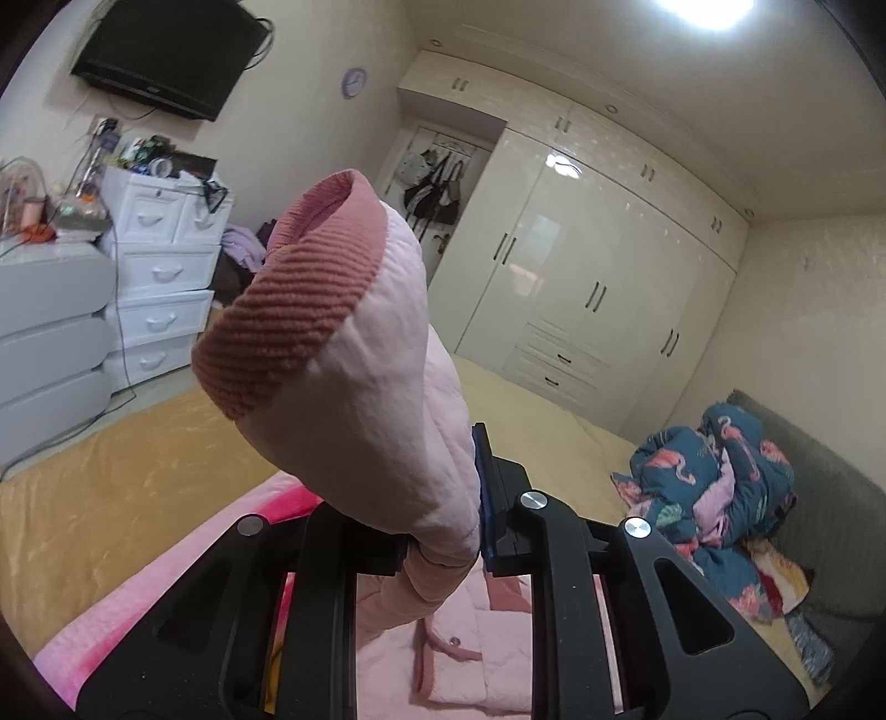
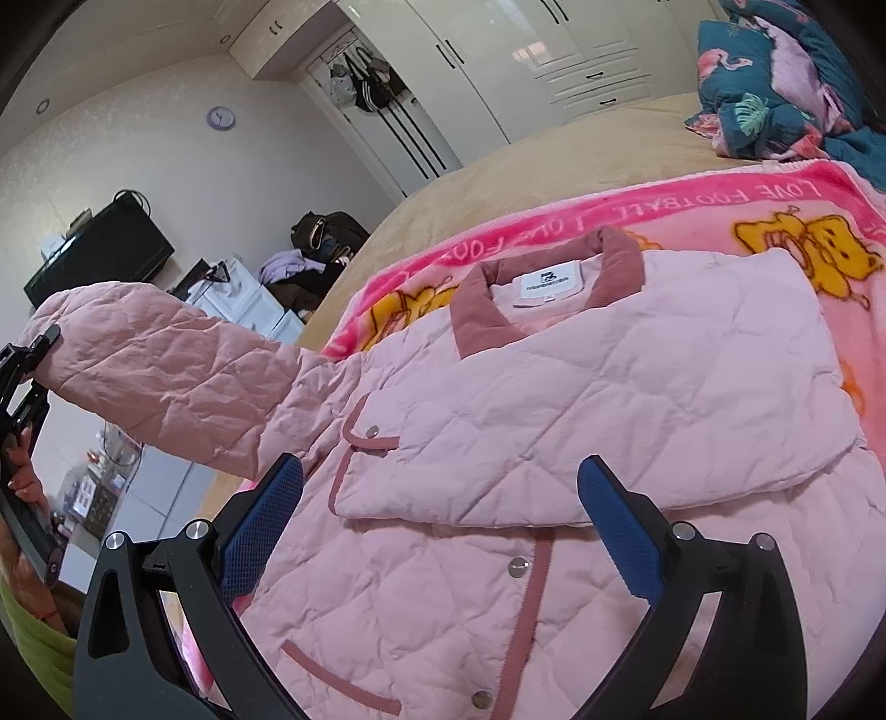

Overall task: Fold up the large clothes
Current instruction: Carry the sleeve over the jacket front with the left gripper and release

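A pale pink quilted jacket (image 2: pixel 554 387) with a darker pink collar lies front up on a pink cartoon blanket (image 2: pixel 720 221). One sleeve (image 2: pixel 609 432) is folded across its chest. The other sleeve (image 2: pixel 166 376) is lifted off to the left, and my left gripper (image 2: pixel 27 360) is shut on it near the cuff. In the left wrist view that sleeve (image 1: pixel 343 354) stands up out of the left gripper (image 1: pixel 443 531), its ribbed cuff uppermost and hiding one finger. My right gripper (image 2: pixel 443 526) hovers open over the jacket's front, with nothing between its blue pads (image 2: pixel 271 520).
The blanket lies on a bed with a yellow sheet (image 2: pixel 526 160). A crumpled teal flamingo quilt (image 1: pixel 714 476) is heaped at the bed's far end. White drawers (image 1: pixel 160 266) with clutter and a wall television (image 1: pixel 166 50) stand beside the bed. A cream wardrobe (image 1: pixel 581 266) lines the far wall.
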Motion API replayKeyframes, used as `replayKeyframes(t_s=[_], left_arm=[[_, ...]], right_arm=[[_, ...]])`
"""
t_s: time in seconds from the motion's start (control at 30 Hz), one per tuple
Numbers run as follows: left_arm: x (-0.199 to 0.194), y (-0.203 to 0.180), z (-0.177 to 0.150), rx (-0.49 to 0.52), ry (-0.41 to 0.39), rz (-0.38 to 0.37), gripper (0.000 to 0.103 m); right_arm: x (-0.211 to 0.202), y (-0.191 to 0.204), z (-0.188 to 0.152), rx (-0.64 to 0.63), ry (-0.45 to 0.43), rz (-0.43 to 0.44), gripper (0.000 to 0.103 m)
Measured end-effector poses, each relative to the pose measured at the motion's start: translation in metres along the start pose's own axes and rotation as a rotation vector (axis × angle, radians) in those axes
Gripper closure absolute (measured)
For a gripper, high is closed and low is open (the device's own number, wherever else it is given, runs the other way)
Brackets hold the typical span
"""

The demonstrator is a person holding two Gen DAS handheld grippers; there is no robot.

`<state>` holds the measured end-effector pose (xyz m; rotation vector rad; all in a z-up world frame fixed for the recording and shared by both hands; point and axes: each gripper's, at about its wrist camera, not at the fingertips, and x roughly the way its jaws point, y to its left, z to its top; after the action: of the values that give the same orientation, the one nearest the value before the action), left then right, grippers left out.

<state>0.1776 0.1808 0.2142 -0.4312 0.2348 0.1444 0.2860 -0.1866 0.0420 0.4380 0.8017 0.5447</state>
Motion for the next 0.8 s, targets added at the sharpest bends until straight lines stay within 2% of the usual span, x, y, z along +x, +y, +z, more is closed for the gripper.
replayKeyframes(t_s=[0.37,0.8], left_arm=[[0.013,-0.052,-0.027,0.085,0.05,-0.063,0.092],[0.035,-0.119,-0.079,0.231,0.148,-0.137,0.091]], right_arm=[[-0.026,-0.034,0.0,0.068,-0.026,0.002,0.004],[-0.054,-0.075,0.0,0.136,-0.062,-0.006,0.004]])
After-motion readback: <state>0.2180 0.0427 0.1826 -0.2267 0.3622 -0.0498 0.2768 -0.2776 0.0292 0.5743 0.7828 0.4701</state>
